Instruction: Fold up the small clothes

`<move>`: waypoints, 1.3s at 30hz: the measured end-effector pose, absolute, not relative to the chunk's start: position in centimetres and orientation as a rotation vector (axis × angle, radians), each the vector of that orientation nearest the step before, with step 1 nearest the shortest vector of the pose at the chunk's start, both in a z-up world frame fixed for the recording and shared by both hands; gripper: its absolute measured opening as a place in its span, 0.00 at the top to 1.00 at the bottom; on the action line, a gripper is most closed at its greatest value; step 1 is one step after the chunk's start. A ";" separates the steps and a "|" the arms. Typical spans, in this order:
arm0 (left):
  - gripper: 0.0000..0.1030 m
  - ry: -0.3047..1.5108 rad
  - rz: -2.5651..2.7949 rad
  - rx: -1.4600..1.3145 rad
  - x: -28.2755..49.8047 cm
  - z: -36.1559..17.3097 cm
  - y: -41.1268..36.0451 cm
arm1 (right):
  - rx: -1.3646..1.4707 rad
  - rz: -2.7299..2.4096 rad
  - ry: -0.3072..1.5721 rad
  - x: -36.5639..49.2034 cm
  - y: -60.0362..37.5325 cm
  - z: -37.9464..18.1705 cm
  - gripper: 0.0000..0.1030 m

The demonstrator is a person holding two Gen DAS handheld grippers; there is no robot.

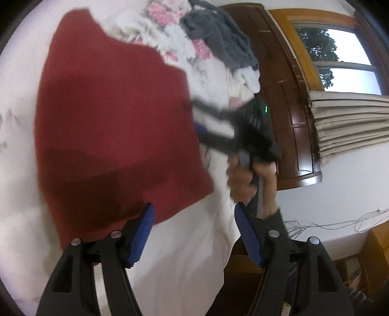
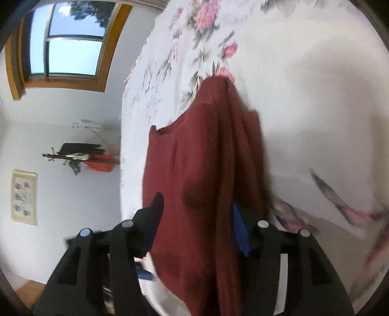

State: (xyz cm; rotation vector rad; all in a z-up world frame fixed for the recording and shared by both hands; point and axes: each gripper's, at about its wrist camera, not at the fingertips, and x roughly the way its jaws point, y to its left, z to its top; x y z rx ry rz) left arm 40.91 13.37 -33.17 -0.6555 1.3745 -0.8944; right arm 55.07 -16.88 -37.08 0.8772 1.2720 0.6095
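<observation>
A bed (image 1: 14, 150) covered with a white sheet printed with pink flowers (image 2: 206, 14) carries the work. Behind it stand a dark wooden headboard (image 1: 289, 102), a window (image 1: 340, 56) in a yellow-wood frame and a bunched beige curtain (image 1: 350, 121). White walls surround it; the right wrist view also shows a framed picture (image 2: 24, 197) and a coat stand hung with clothes (image 2: 80, 158). A heap of grey and white garments (image 1: 218, 41) lies at the far side of the bed.

The red sweater (image 1: 116, 126) lies spread on the sheet in the left wrist view, its long axis running from the near edge by the left tongs (image 1: 194, 231) up and away toward the flowered part. In the right wrist view, one part of it hangs or is drawn in long folds, running from between the fingers toward the flowers.

The left tongs are spread wide and empty, one blue pad (image 1: 143, 233) just over the sweater's near edge. The right tongs (image 2: 194, 223) appear clenched on the sweater, though blur makes this less than sure. A hand (image 1: 248, 177) grips the right tool's handle.
</observation>
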 end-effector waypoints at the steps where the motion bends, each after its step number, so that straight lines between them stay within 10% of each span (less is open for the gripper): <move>1: 0.34 1.384 -0.894 -0.655 40.8 -33.5 13.3 | 0.859 0.600 1.283 55.5 -16.8 -37.3 0.86; 8: 0.34 1.465 -0.852 -0.624 40.0 -36.4 12.7 | 0.751 0.459 1.196 52.7 -18.2 -38.7 0.84; 12: 0.34 1.418 -0.887 -0.645 40.0 -34.5 13.6 | 0.719 0.432 1.129 53.4 -19.7 -35.2 0.59; 16: 0.34 1.328 -0.900 -0.679 40.8 -32.2 14.4 | 0.666 0.446 1.155 56.4 -18.7 -33.2 0.57; 17: 0.34 1.337 -0.896 -0.696 41.1 -32.6 14.2 | 0.619 0.425 1.217 57.5 -17.7 -33.9 0.61; 18: 0.34 1.348 -0.893 -0.700 41.2 -33.0 14.1 | 0.576 0.413 1.248 57.9 -16.9 -34.3 0.94; 25: 0.36 1.466 -0.833 -0.677 40.3 -37.5 12.8 | 0.598 0.328 1.201 56.0 -19.6 -37.0 0.89; 32: 0.35 1.240 -0.839 -0.668 46.5 -29.7 16.9 | 0.612 0.496 1.107 52.2 -19.4 -30.9 0.78; 39: 0.54 1.383 -0.606 -0.543 53.7 -35.1 16.1 | 0.472 0.406 1.271 51.0 -18.3 -36.3 1.00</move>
